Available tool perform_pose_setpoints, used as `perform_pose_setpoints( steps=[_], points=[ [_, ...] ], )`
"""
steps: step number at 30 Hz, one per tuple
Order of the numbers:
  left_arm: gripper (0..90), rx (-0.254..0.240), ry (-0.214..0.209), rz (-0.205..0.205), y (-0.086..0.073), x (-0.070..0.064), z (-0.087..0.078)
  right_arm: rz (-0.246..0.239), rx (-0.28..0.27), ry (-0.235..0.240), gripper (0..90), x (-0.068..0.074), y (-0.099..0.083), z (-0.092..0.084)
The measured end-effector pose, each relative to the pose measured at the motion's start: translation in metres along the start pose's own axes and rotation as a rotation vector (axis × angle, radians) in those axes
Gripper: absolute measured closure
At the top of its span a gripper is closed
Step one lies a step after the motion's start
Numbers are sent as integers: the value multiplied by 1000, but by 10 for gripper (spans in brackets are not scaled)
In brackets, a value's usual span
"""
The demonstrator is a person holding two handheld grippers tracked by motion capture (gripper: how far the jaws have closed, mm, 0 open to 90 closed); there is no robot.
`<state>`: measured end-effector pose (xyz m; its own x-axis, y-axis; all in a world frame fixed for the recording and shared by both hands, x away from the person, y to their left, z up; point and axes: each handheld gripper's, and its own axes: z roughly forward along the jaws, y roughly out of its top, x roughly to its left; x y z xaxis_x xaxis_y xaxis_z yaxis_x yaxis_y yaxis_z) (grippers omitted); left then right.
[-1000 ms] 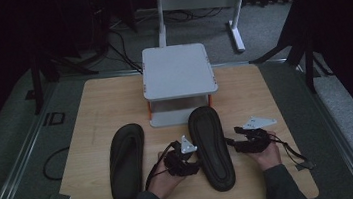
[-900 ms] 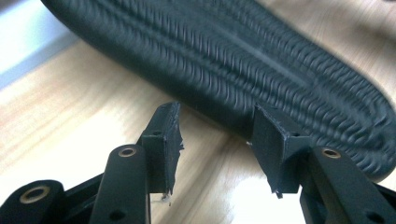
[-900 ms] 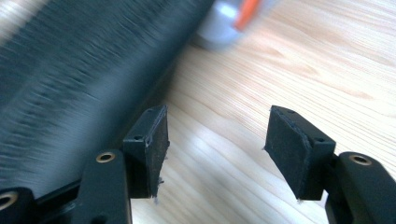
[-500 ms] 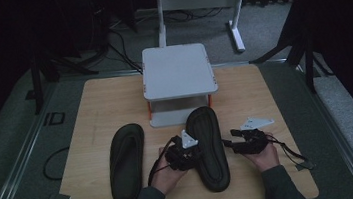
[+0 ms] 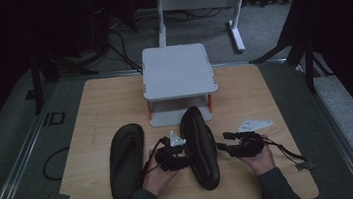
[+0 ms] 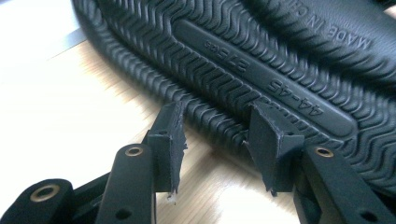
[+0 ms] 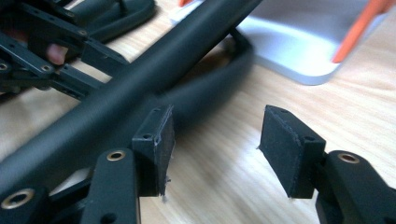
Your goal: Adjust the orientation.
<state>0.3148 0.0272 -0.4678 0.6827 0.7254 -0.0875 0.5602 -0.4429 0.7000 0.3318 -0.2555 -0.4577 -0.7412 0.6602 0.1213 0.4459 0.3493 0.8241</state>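
Two black sandals lie on the wooden table [image 5: 95, 113]. The left sandal [image 5: 126, 160] rests flat. The right sandal [image 5: 200, 147] is sole up, its ridged tread and the size mark 44-45 [image 6: 289, 93] facing the left gripper view. My left gripper [image 5: 171, 155] is open, its jaws [image 6: 217, 135] at the sandal's near edge with nothing between them. My right gripper [image 5: 231, 147] is open [image 7: 215, 135] just right of that sandal. From there the sandal's rim [image 7: 140, 88] runs diagonally, lifted a little, with its strap [image 7: 219, 84] underneath.
A white two-level stand [image 5: 177, 71] with orange legs [image 7: 359, 28] sits at the table's back centre, close to the right sandal's far end. Dark floor, cables and a metal frame [image 5: 198, 1] lie beyond the table. A hand holds each gripper.
The right sandal has shifted and turned slightly to the left, its far end now nearer the stand. The left gripper moved up against its edge. The right gripper stayed about where it was.
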Motion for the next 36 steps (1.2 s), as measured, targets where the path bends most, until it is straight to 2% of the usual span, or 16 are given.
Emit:
perform_pose_setpoints(
  steps=[2,3,5,10,12,14,15,17,20,23,25,26,29,32,36],
  points=[
    [571,44,47,8,-2,2,3,-27,11,-41,426,1,1,-3],
    [581,56,58,11,-4,3,6,-36,18,-76,413,0,1,-5],
    [585,69,55,-4,-7,5,8,-81,51,-156,402,-2,2,-11],
    [572,62,45,-12,-7,7,8,-142,55,-249,395,-5,5,-34],
    [569,65,39,-19,-7,8,9,-182,66,-312,395,-10,6,-45],
    [573,79,64,-10,-9,9,10,-220,90,-375,381,-16,6,-57],
    [572,74,51,-27,-9,10,10,-232,102,-401,375,-21,5,-63],
    [574,90,71,-19,-10,11,12,-239,110,-450,375,-29,4,-78],
    [582,89,66,-29,-11,11,13,-240,103,-518,373,-44,0,-101],
    [582,91,66,-25,-11,11,13,-238,118,-593,368,-58,-9,-116],
    [580,89,63,-28,-11,12,13,-257,152,-670,365,-62,-15,-122],
    [580,90,63,-28,-11,12,14,-256,165,-684,358,-62,-16,-125],
    [580,94,71,-29,-12,12,16,-248,143,-690,354,-59,-19,-132],
    [583,92,67,-32,-11,12,16,-228,76,-648,353,-44,-20,-141],
    [582,92,68,-28,-11,12,17,-229,26,-572,343,-18,-17,-136]
  ],
)
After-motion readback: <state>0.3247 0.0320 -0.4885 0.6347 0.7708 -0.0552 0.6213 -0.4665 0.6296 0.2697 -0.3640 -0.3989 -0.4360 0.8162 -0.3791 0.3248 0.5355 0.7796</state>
